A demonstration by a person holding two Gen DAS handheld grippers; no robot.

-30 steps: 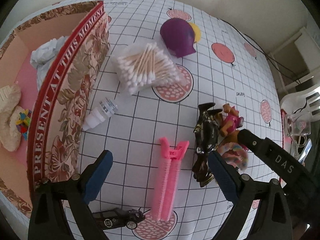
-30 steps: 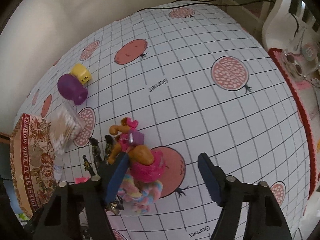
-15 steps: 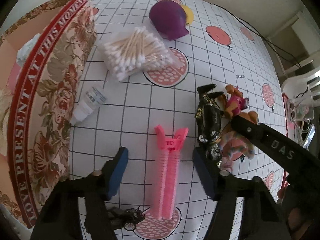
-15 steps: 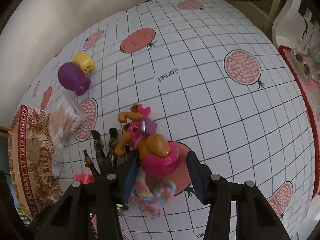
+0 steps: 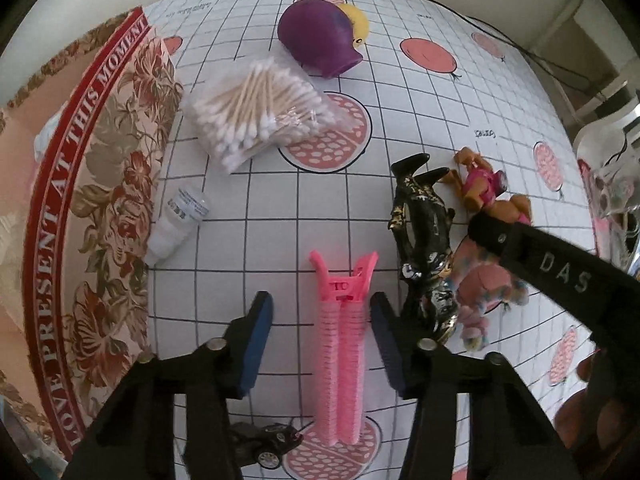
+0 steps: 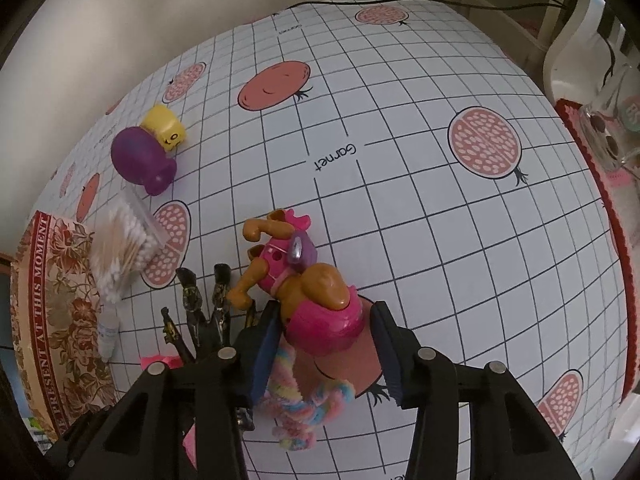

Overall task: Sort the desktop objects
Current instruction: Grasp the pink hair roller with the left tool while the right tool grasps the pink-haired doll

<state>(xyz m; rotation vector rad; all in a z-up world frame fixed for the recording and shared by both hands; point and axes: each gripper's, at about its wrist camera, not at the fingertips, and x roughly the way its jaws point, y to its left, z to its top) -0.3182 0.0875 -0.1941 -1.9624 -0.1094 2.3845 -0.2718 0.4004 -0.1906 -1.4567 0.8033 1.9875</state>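
Observation:
A pink hair clip lies on the checked tablecloth between the fingers of my left gripper; the jaws are open around it, with a gap on the left side. My right gripper is open around the pink base of a brown dog toy, with a small gap on the right side. That toy also shows in the left wrist view, partly behind the right gripper's arm. A pastel fluffy loop lies under the toy.
A black-gold hair claw lies right of the pink clip. A bag of cotton swabs, a small white bottle, a purple toy, a yellow toy and a black toy car lie around. A floral box stands left.
Both grippers have moved forward and narrowed. The left now has the pink clip between its fingers; the right now has the dog toy's pink base between its fingers.

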